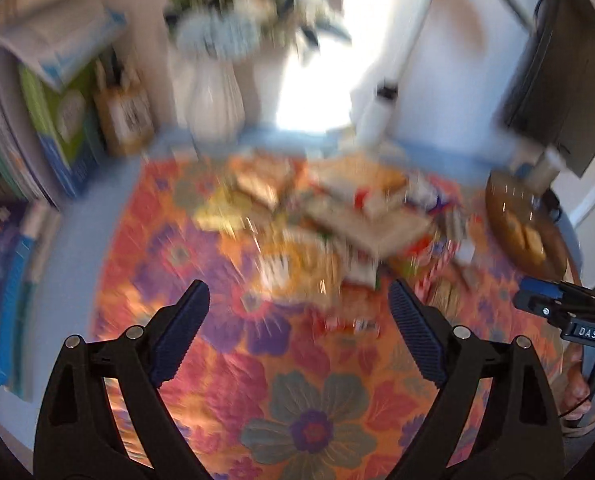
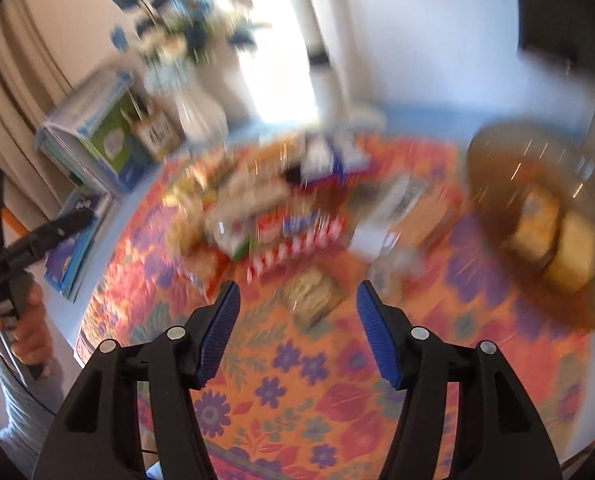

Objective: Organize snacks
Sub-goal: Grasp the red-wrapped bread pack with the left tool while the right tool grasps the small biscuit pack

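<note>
Both views are motion-blurred. A heap of snack packets (image 1: 321,216) lies on a floral cloth (image 1: 305,408) in the middle of the table; it also shows in the right wrist view (image 2: 265,216). A brown bowl (image 1: 525,228) with pale snacks stands at the right, and shows in the right wrist view (image 2: 537,220). My left gripper (image 1: 299,300) is open and empty, just short of the heap. My right gripper (image 2: 297,300) is open and empty over the cloth, with a small tan packet (image 2: 311,294) lying between its fingertips' line.
A white vase of blue and white flowers (image 1: 215,96) stands at the back. Boxes and books (image 1: 57,120) are stacked at the left. A dark monitor (image 1: 557,80) is at the right. The other hand-held gripper shows at the edge of each view (image 1: 553,304) (image 2: 29,240).
</note>
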